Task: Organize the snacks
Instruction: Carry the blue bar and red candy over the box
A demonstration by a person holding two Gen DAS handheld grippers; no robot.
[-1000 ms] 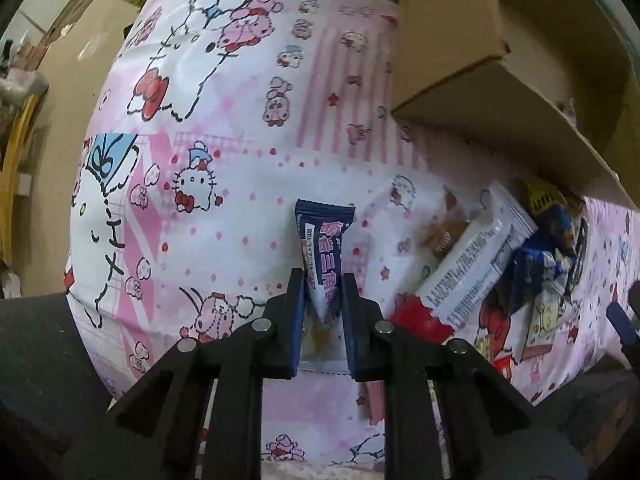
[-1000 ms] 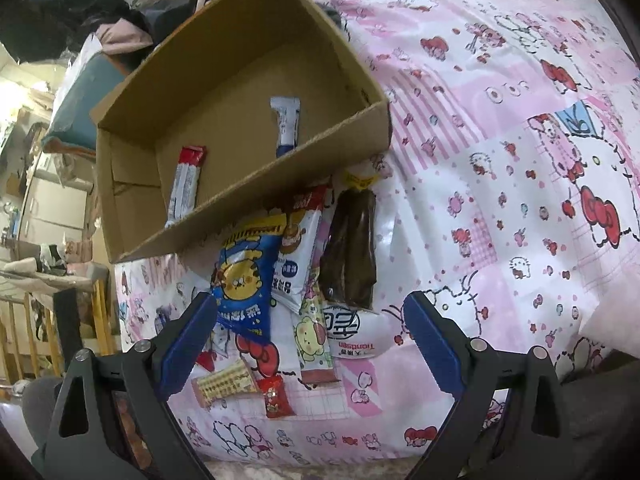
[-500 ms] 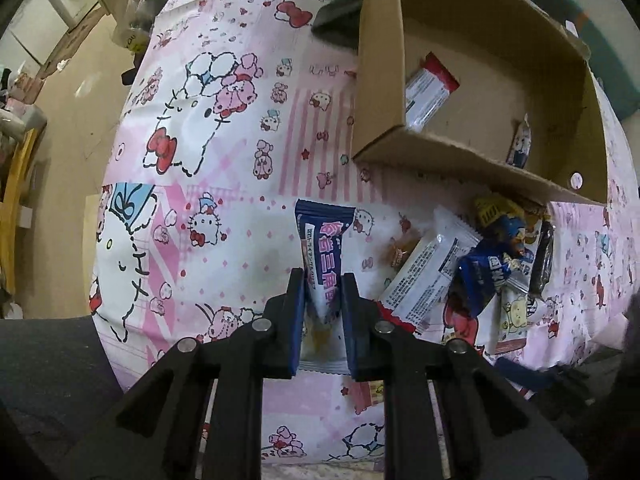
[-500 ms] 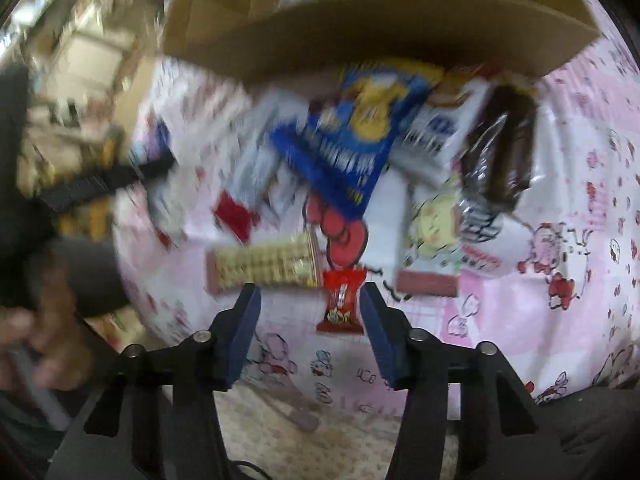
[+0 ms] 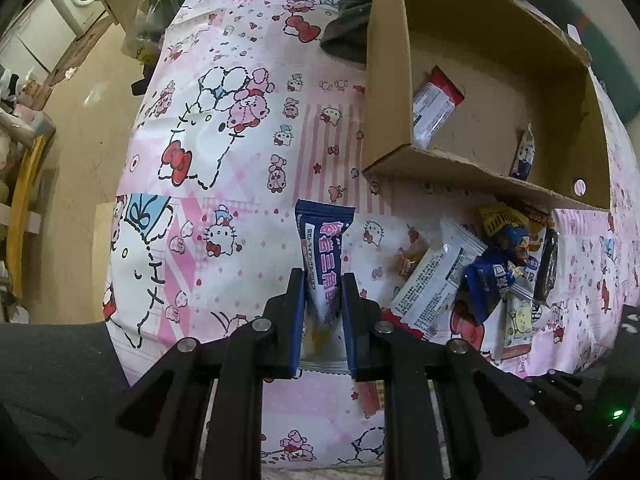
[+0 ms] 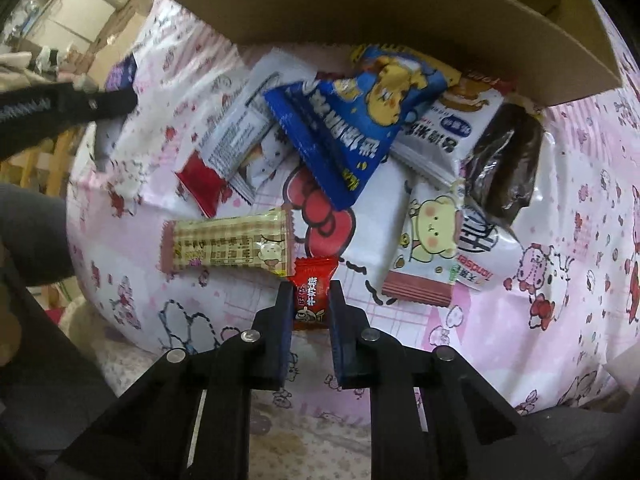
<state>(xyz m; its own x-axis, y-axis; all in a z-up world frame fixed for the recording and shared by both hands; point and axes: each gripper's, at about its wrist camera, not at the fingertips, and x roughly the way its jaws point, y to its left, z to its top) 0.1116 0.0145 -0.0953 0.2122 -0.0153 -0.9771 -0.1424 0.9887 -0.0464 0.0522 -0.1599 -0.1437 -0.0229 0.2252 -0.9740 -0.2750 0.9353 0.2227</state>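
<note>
The blue-and-white snack packet [image 5: 322, 264] is held clamped between the narrow jaws of the left gripper [image 5: 322, 304], while the jaws of the right gripper [image 6: 310, 304], just closed, are pinched on the small red candy [image 6: 313, 294], the snack pile [image 6: 360, 132] lying beyond them before the cardboard box [image 6: 400, 20].

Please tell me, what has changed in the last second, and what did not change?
The right gripper moved from over the box down to the pile's near edge, and its fingers have just been closing, now on the small red candy. The left gripper rose. It still clamps the blue-and-white packet; the cardboard box stayed put.
</note>
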